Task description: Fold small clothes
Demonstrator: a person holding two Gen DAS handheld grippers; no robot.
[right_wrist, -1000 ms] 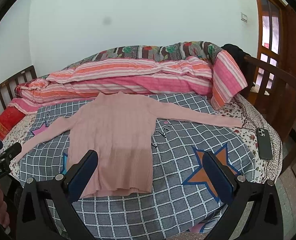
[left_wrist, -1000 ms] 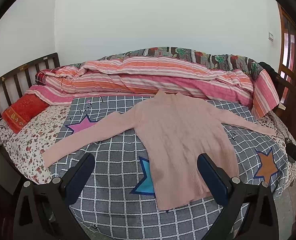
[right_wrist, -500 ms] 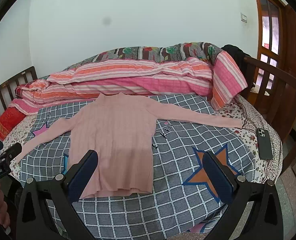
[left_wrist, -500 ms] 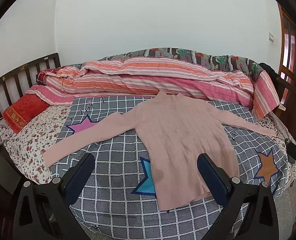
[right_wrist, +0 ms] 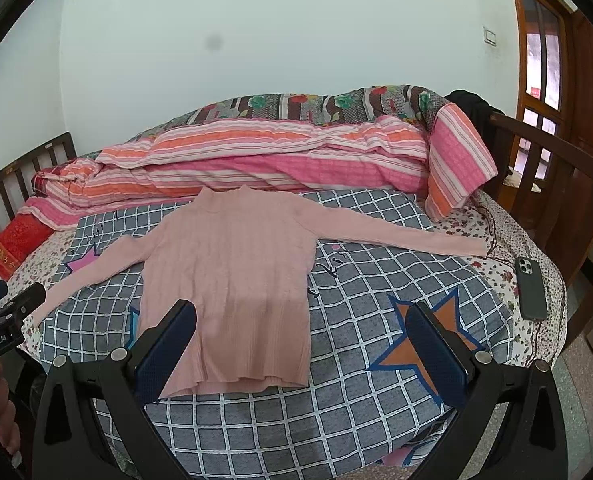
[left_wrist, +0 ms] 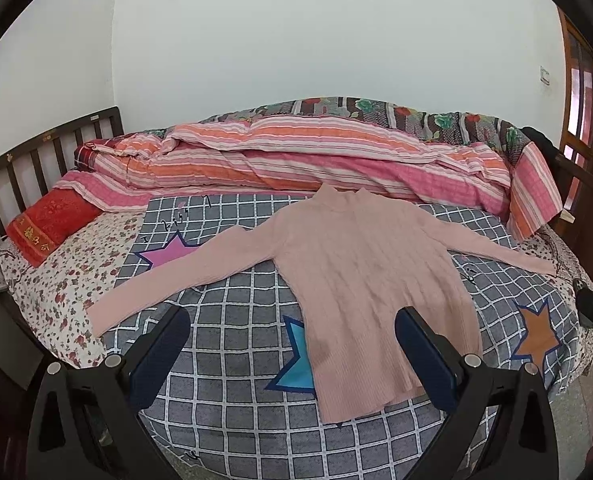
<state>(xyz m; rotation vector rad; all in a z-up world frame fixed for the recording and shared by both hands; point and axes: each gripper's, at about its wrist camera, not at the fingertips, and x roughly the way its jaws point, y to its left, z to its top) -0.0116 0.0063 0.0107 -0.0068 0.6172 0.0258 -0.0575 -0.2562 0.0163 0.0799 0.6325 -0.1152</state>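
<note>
A pink long-sleeved sweater lies flat and face up on the grey checked blanket, both sleeves spread out to the sides; it also shows in the right wrist view. My left gripper is open and empty, held above the near edge of the bed in front of the sweater's hem. My right gripper is open and empty, also held above the near edge, near the hem's right side. Neither touches the cloth.
A rolled striped pink and orange quilt lies along the back of the bed. A red pillow sits at the left by the wooden headboard. A dark phone lies at the bed's right edge. A wooden bed rail stands on the right.
Both grippers have drifted very slightly; the sweater has not moved and nothing was taken hold of.
</note>
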